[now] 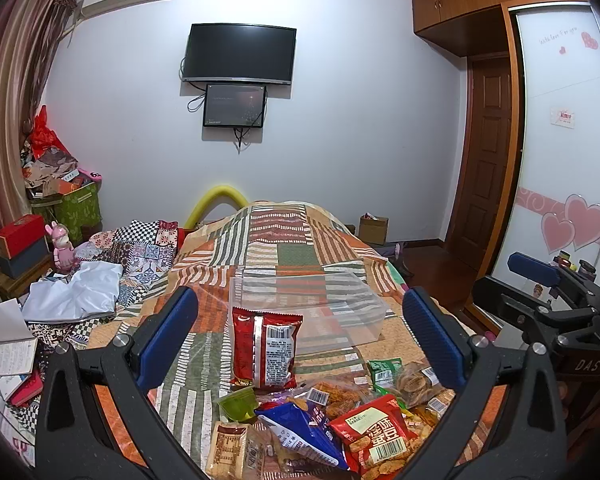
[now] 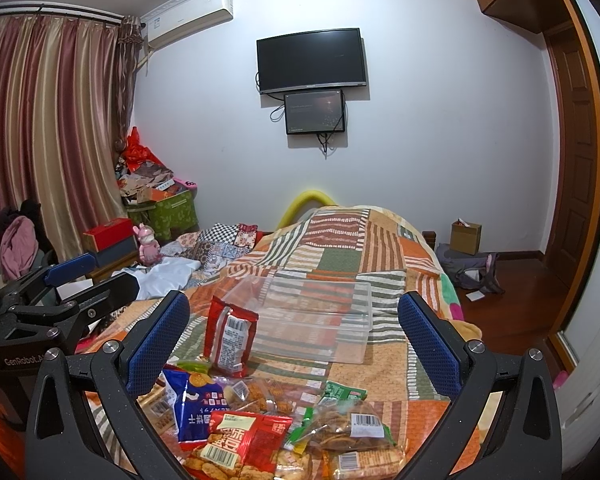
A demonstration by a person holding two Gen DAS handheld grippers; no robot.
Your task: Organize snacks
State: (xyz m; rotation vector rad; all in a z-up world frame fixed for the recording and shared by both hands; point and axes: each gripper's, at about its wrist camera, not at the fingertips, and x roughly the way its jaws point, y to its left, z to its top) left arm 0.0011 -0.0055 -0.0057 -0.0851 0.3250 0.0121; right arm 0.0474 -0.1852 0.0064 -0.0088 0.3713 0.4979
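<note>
Red snack packet (image 1: 266, 350) upright on bed (image 1: 204, 384), long axis vertical, barcode side facing cameras, leaning on clear bin (image 1: 352, 320), snack pile (image 2: 260, 424) cropped below, left hand-held gripper (image 1: 300, 332) and right hand-held gripper (image 2: 296, 336) both spread apart, empty.

We see left hand-held gripper (image 1: 300, 338) level, pointing forward, blue-padded fingers (image 1: 168, 332) spread wide, nothing between them. Right hand-held gripper (image 2: 294, 338) same: pads (image 2: 430, 340) wide apart, gripping nothing. Both held side by side, right one visible at edge of left view.
</note>
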